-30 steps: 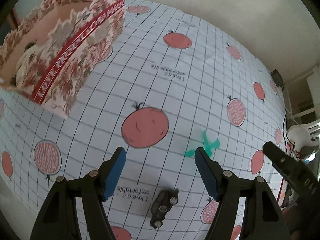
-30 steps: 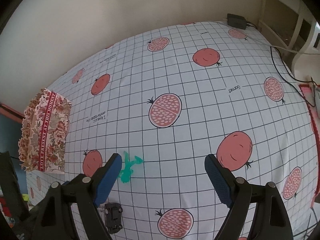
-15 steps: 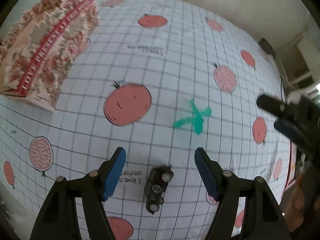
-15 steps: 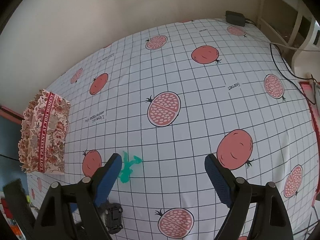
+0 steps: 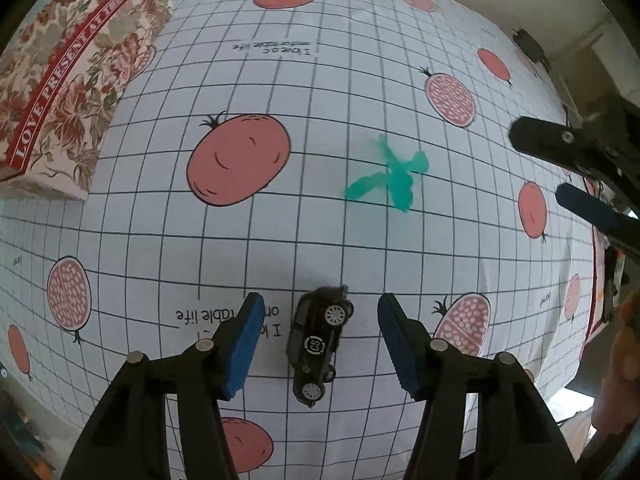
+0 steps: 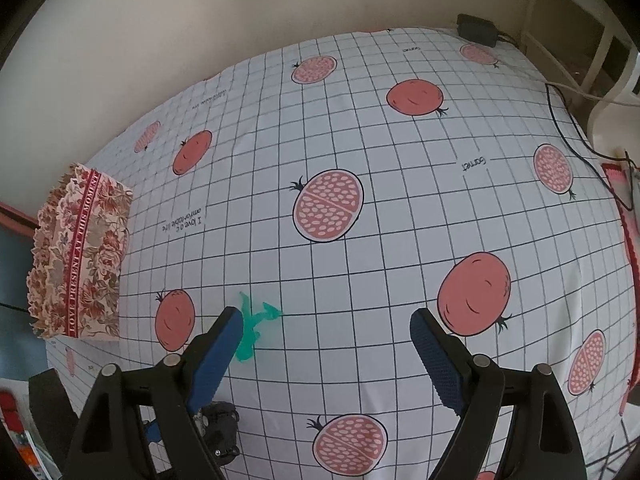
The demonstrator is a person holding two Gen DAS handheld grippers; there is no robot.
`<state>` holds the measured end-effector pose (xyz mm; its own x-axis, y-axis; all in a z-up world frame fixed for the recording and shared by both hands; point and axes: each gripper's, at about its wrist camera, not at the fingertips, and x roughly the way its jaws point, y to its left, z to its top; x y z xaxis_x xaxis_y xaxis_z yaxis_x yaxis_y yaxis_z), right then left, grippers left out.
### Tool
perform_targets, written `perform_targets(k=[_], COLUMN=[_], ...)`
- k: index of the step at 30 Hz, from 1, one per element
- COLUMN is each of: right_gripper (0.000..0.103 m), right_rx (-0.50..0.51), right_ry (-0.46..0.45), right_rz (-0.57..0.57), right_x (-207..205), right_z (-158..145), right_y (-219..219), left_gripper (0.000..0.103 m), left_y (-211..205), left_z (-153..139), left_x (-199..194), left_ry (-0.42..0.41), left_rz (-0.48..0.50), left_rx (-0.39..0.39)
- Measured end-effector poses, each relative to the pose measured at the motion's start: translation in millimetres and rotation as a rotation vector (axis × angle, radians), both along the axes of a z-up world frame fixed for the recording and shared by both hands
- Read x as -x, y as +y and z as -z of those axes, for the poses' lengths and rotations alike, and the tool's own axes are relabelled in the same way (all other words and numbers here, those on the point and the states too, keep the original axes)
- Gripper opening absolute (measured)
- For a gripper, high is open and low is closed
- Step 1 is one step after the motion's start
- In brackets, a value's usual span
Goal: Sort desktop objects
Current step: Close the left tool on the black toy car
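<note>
A small black toy car (image 5: 318,344) lies on its side on the pomegranate-print tablecloth (image 5: 320,80), between the open jaws of my left gripper (image 5: 318,336), which do not touch it. A green translucent toy figure (image 5: 390,178) lies farther out on the cloth. It also shows in the right wrist view (image 6: 254,330), partly behind the left finger of my open, empty right gripper (image 6: 326,344). The car shows there at the bottom left (image 6: 220,428). A floral paper box (image 5: 68,68) stands at the far left, also in the right wrist view (image 6: 78,256).
My right gripper shows at the right edge of the left wrist view (image 5: 580,168). A black adapter (image 6: 478,32) with a cable sits at the table's far right corner. A white chair (image 6: 616,92) stands beyond the right edge. The table's near edge runs just below both grippers.
My left gripper has moved forward and down, so the toy car now lies between its open jaws. The right gripper has barely moved.
</note>
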<state>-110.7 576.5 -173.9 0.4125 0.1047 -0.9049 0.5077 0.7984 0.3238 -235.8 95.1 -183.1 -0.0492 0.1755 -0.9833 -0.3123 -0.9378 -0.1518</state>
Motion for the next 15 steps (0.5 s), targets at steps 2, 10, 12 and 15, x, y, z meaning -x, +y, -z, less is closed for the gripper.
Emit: perform_targets(k=[2, 10, 12, 15], right_gripper=[0.088, 0.088, 0.088, 0.088], right_rx=[0.0, -0.01, -0.014, -0.018], right_ry=[-0.001, 0.006, 0.009, 0.011], right_rz=[0.004, 0.027, 0.036, 0.044], right_x=[-0.3, -1.9, -2.3, -2.9], right_z=[0.0, 5.9, 7.9, 9.6], right_y=[0.4, 0.5, 0.4, 1.4], left_gripper=[0.057, 0.034, 0.033, 0.031], left_y=[2.6, 2.7, 2.2, 2.0], left_z=[1.2, 10.0, 12.0, 14.6], left_x=[-2.2, -2.9, -2.2, -1.1], left_ry=[0.0, -0.022, -0.022, -0.026], left_rz=[0.019, 0.032, 0.032, 0.029], left_rx=[0.01, 0.022, 0.027, 0.023])
